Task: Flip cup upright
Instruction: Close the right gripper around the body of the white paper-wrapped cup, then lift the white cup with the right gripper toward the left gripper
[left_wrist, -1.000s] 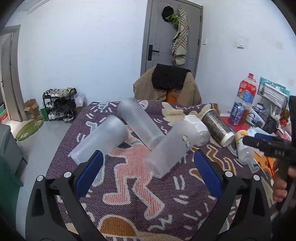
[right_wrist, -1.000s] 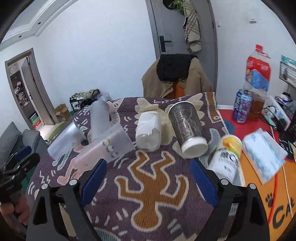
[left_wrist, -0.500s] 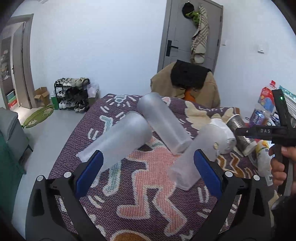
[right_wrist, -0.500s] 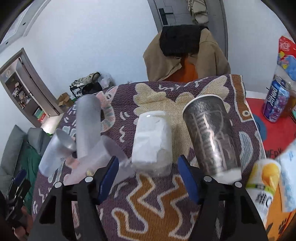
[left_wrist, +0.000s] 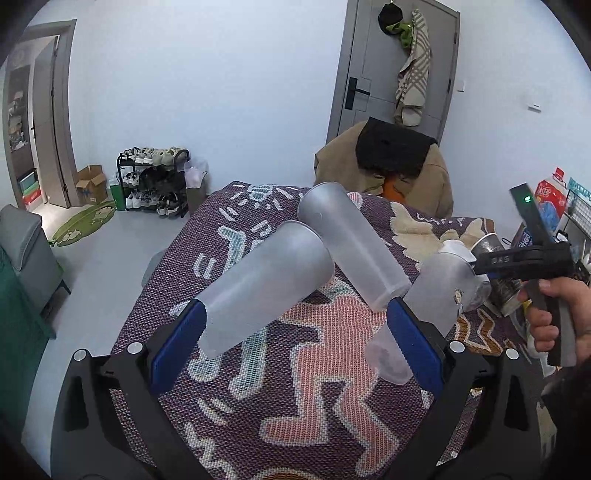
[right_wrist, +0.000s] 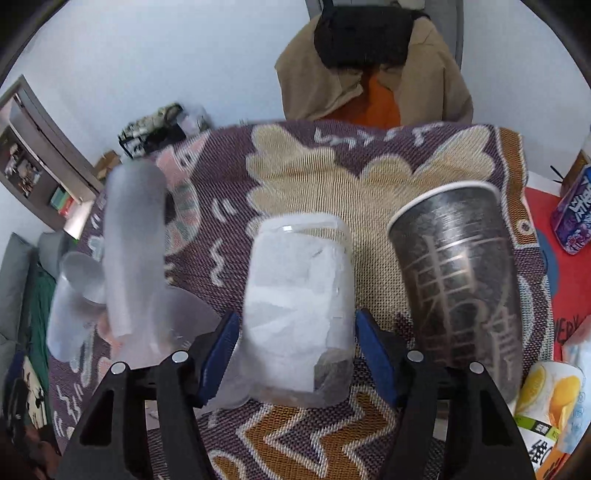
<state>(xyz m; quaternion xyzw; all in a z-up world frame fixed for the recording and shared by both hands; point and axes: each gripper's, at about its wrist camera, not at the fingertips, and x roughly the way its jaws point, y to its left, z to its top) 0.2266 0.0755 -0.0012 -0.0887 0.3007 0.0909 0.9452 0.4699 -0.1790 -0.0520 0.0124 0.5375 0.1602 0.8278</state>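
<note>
Several cups lie on their sides on a patterned rug-covered table (left_wrist: 295, 387). My left gripper (left_wrist: 295, 336) is open; a frosted cup (left_wrist: 266, 291) lies just ahead of its left finger, with two more frosted cups (left_wrist: 351, 251) (left_wrist: 432, 295) behind and to the right. My right gripper (right_wrist: 295, 350) is open around a clear cup stuffed with white paper (right_wrist: 299, 306), its blue pads on either side of the cup's lower end, not clearly pressing it. A dark printed cup (right_wrist: 461, 273) lies to the right of it.
The frosted cups lie at the left of the right wrist view (right_wrist: 133, 251). A yellow-printed cup (right_wrist: 550, 410) and a purple can (right_wrist: 576, 218) sit at the right. A chair draped with a jacket (left_wrist: 388, 170) stands behind the table. The hand holding the right gripper shows at the right of the left wrist view (left_wrist: 554, 310).
My right gripper moved forward and narrowed, and now straddles the paper-filled cup. My left gripper moved left and closer to the frosted cups.
</note>
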